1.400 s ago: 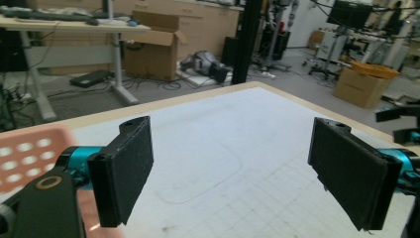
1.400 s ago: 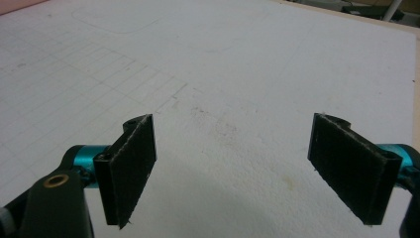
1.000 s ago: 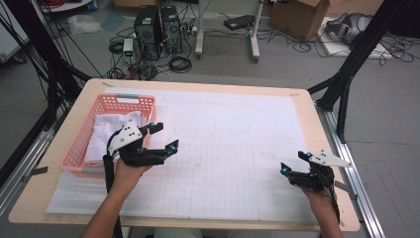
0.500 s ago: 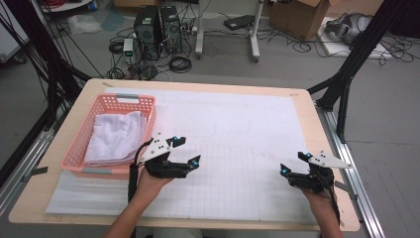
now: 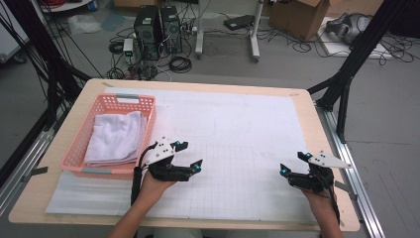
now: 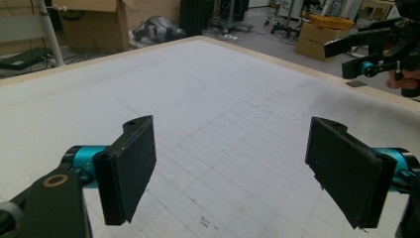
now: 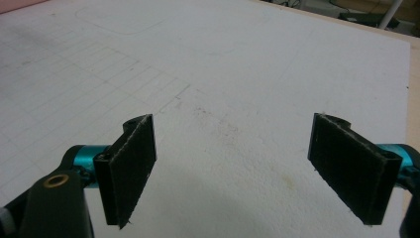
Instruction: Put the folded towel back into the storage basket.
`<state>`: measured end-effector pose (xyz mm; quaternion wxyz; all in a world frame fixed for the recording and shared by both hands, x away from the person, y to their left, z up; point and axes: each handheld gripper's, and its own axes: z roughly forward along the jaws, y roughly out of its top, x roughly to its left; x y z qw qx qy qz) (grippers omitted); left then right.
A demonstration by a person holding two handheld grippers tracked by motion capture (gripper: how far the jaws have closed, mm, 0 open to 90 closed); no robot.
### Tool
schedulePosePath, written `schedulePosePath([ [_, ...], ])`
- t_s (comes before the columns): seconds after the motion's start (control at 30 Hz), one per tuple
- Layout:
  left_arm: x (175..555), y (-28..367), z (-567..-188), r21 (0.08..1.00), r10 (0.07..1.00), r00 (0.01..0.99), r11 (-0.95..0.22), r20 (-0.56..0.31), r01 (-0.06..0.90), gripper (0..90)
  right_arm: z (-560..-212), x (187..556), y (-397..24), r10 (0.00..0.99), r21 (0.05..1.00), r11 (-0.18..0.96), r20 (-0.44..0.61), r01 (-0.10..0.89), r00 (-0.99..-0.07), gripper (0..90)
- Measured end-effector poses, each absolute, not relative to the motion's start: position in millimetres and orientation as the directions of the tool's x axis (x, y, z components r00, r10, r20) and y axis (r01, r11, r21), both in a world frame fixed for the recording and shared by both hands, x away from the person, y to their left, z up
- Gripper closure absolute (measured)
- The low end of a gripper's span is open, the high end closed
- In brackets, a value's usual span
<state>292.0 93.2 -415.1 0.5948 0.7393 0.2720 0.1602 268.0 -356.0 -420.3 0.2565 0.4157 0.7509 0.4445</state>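
The left gripper (image 5: 190,154) hangs just above the white gridded mat (image 5: 237,129) that covers the surface (image 5: 307,106), a little to the right of the pink plastic basket (image 5: 111,101). Its jaws stand wide apart with nothing between them; in the left gripper view (image 6: 230,163) only the mat's printed grid shows between the two black pads (image 6: 131,163). The basket sits at the left side of the surface, its near right corner just beside the left hand (image 5: 158,181). Inside it lies a folded white towel (image 5: 116,136), flat and slightly rumpled, filling most of the basket floor. The left gripper is clear of both towel and basket.

The right gripper (image 5: 292,163) hangs low over the mat near the right front edge of the surface, well apart from the left one. Its jaws are also spread wide and hold nothing; the right gripper view (image 7: 233,166) shows bare mat with faint stains between them.

Beyond the surface, on the floor, stand two computer towers (image 5: 158,25) amid loose cables, and a cardboard box (image 5: 297,17).
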Motion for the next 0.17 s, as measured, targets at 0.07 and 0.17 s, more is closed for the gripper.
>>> schedulePosePath([
  [0.07, 292.0, 93.1, -415.3, 0.966, 0.594, 0.8, -0.148, -0.084, 0.211, 20.1, -420.3, 268.0, -355.5, 0.852, 0.881, 0.258, -0.014, 0.397, -0.523, 17.5],
  [0.17, 292.2, 93.0, -415.9, 0.966, 0.598, 0.797, -0.143, -0.089, 0.215, 20.1, -420.2, 268.2, -355.8, 0.851, 0.882, 0.26, -0.016, 0.394, -0.525, 17.6],
])
